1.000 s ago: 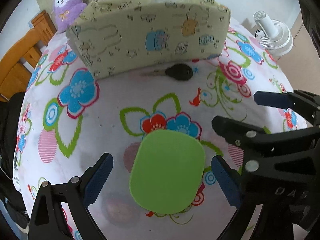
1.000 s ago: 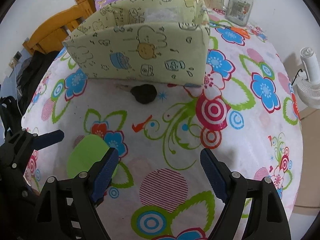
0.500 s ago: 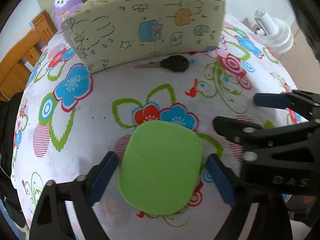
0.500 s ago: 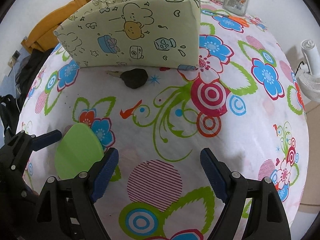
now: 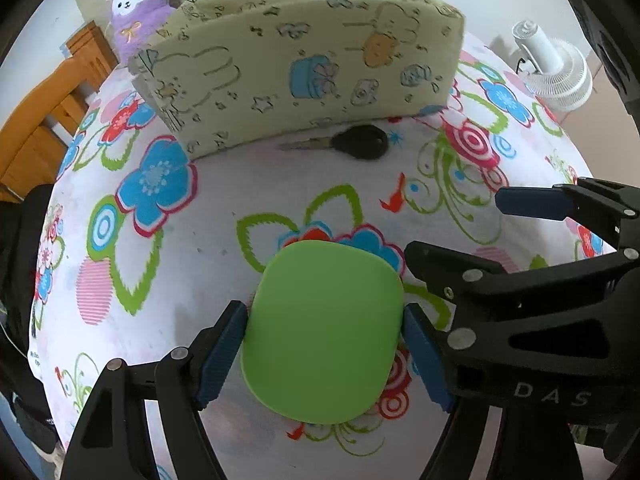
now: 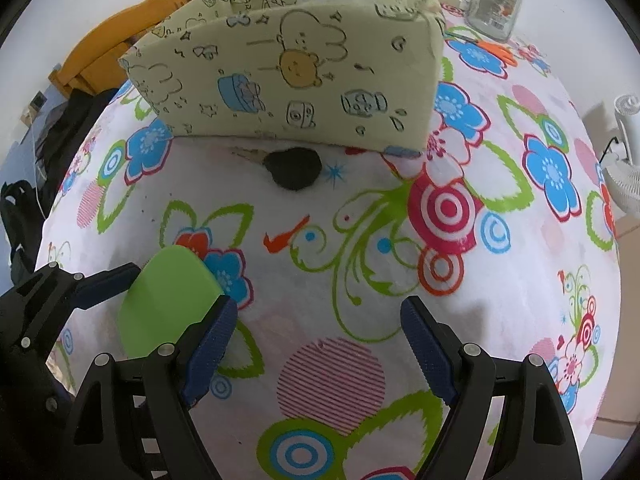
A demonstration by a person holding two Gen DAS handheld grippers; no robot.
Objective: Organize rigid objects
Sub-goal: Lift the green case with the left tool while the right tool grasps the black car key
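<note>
A round counter (image 5: 224, 208) covered in a white cloth with bright flower prints fills both views. Near its front edge lies a flat green lid (image 5: 322, 332) with rounded corners. The left hand-held gripper (image 5: 324, 354) is closed on the green lid, one blue pad pressed to each of its side edges. From the right wrist view the same green lid (image 6: 168, 300) appears at lower left, with the left hand-held gripper (image 6: 160, 296) around it.

The right hand-held gripper (image 6: 316, 348) hovers just to the right of the green lid, its blue fingers spread wide and holding nothing; only patterned cloth lies between them.

Beyond the green lid, well apart from it, a black-headed key (image 5: 352, 145) lies flat on the cloth. Just behind the key stands a pale yellow fabric box (image 5: 304, 72) printed with cartoon animals. A glass jar (image 6: 494, 0) stands to the right of the box.
</note>
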